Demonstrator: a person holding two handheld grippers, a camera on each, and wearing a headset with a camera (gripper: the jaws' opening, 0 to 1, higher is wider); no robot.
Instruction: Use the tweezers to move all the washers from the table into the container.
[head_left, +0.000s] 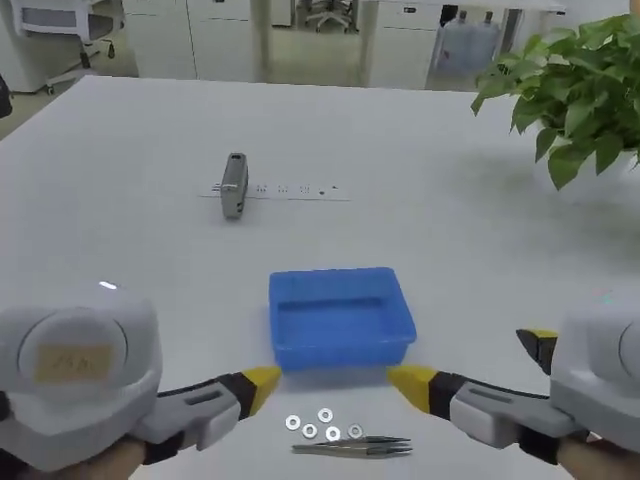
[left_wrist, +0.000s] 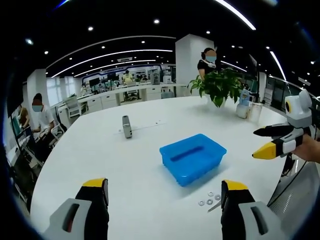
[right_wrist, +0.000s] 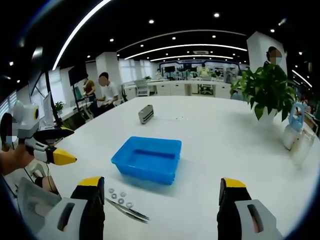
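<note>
Right gripper (right_wrist: 161, 183) and left gripper (left_wrist: 164, 184) gape empty; the slim, slippery tweezers (head_left: 352, 446) at lower centre probably want pinching mid-length.

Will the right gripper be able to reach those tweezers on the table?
Probably yes. The tweezers lie bare on the table near the right gripper, whose jaws stand open. Nothing lies between them; the washers sit just beside.

The left hand-held gripper (left_wrist: 163, 184) and the right hand-held gripper (right_wrist: 160, 182) are held low and level, one on each side. Their yellow-tipped jaws are spread wide and grip nothing. In the head view the tips angle inward toward each other. A hand (left_wrist: 307, 150) clasps the right one.
</note>
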